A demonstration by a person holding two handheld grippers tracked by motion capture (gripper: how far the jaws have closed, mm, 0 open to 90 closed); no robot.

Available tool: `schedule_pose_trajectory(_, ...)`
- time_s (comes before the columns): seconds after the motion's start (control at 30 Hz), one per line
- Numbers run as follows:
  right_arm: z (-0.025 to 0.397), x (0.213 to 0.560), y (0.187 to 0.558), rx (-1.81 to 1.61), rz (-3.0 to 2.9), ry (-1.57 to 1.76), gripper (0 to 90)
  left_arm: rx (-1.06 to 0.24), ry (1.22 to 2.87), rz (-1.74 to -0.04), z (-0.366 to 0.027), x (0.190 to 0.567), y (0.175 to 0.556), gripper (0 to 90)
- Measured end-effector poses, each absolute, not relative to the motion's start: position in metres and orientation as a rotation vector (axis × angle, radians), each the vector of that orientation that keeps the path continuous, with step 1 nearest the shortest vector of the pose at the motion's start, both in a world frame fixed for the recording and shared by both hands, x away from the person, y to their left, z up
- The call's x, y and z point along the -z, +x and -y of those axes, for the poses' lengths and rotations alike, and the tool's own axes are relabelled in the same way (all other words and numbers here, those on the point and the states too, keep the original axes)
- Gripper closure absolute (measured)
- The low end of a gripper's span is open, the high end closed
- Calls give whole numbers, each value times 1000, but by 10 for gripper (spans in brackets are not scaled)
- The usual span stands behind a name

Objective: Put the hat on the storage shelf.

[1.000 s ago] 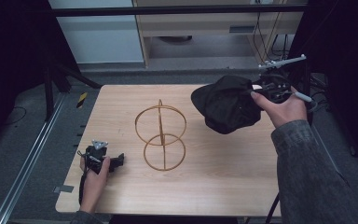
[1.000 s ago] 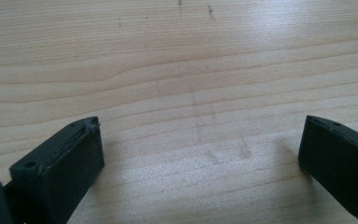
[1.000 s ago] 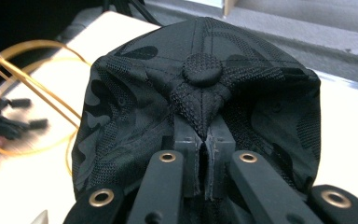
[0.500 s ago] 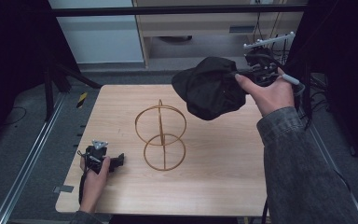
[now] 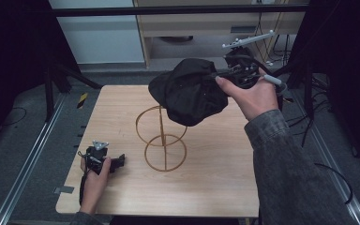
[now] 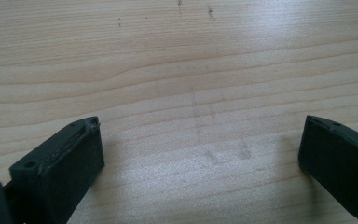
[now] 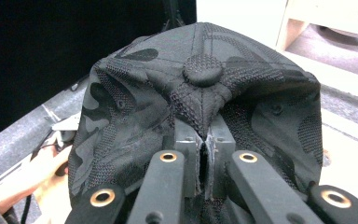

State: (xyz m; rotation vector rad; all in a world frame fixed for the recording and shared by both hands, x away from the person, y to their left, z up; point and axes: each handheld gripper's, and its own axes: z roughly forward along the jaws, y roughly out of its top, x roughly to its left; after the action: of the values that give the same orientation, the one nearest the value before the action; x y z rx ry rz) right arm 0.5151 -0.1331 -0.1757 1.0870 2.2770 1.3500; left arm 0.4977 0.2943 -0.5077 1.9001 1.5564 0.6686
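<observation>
No container on the table (image 5: 215, 187); nearest to one, a wire stand (image 5: 161, 138) of two thin golden rings on a central rod, upright near the middle of the tabletop, with nothing resting on it. Held in the air above and just behind that stand, a black cap (image 5: 190, 91), soft and crumpled, hanging from the right gripper (image 5: 215, 77) and partly covering the upper ring in the high view. Seen close in the right gripper view: faint camouflage patterning on the cap (image 7: 196, 93), textured panels meeting at a round top button, small eyelets, and the jaws pressed together on a pinch of fabric just below that button. Seen from above instead: the cap's overall slumped shape and its place over the stand. Low at the table's near left corner, the left gripper (image 5: 117, 161), lying on the wood in a hand. In the left gripper view, jaws spread wide apart over bare wood grain, gripping nothing.
</observation>
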Motion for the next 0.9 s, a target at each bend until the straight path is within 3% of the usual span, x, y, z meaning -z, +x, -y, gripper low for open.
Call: schedule_pose_trajectory(0.9,91,191,501,-1407,-2395,974,863,-669,1898,-1558,-294,508,498,0)
